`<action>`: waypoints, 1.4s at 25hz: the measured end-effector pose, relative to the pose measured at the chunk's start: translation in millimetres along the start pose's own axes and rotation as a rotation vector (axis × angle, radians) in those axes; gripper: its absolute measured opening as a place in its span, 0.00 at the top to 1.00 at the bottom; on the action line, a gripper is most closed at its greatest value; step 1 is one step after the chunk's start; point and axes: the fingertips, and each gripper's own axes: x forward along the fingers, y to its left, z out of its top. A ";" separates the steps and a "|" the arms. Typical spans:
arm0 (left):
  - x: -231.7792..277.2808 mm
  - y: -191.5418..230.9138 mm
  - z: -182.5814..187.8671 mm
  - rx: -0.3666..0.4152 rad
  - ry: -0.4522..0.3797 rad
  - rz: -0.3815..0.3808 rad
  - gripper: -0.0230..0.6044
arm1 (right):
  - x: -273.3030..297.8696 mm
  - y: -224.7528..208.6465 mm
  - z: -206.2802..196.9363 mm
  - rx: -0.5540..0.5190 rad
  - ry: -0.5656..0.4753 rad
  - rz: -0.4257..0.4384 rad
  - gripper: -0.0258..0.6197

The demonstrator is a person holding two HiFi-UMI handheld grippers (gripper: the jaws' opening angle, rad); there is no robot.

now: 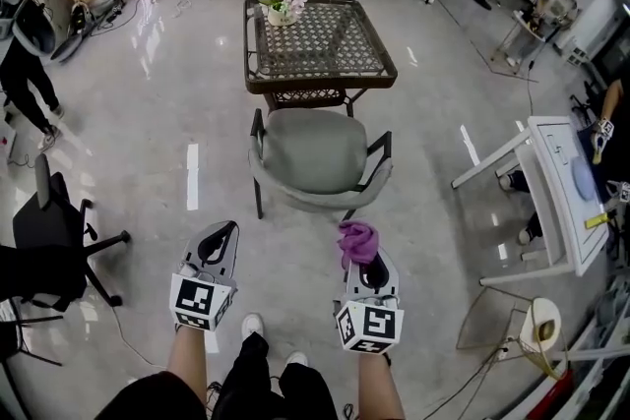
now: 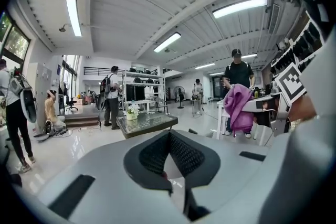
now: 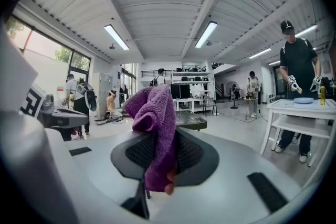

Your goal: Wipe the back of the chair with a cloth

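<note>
A grey-green armchair (image 1: 317, 157) with a black frame stands on the floor ahead of me, its curved back (image 1: 315, 199) on my side. My right gripper (image 1: 360, 249) is shut on a purple cloth (image 1: 357, 241), held low and short of the chair back. In the right gripper view the cloth (image 3: 156, 128) hangs bunched over the closed jaws of the gripper (image 3: 160, 165). My left gripper (image 1: 222, 236) is beside it, level with it, shut and holding nothing. The left gripper view shows its jaws together at the gripper (image 2: 167, 157), and the cloth (image 2: 239, 108) off to the right.
A brown wicker table (image 1: 320, 64) with a pot of flowers (image 1: 285, 5) stands just beyond the chair. A black office chair (image 1: 54, 223) is at my left, a white table (image 1: 551, 202) and a wire stand (image 1: 536, 330) at my right. Several people stand around the room.
</note>
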 end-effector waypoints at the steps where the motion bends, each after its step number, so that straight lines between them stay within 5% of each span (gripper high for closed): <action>1: -4.1 0.8 11.1 0.000 -0.005 0.005 0.95 | -1.9 0.9 8.9 0.005 0.001 0.005 0.82; 17: -57.4 -11.2 120.9 0.022 -0.094 0.044 0.95 | -48.9 -8.5 102.0 0.014 -0.028 0.039 0.82; 35: -109.5 -23.6 185.2 0.081 -0.165 0.087 0.95 | -93.6 -16.3 152.3 0.032 -0.088 0.068 0.82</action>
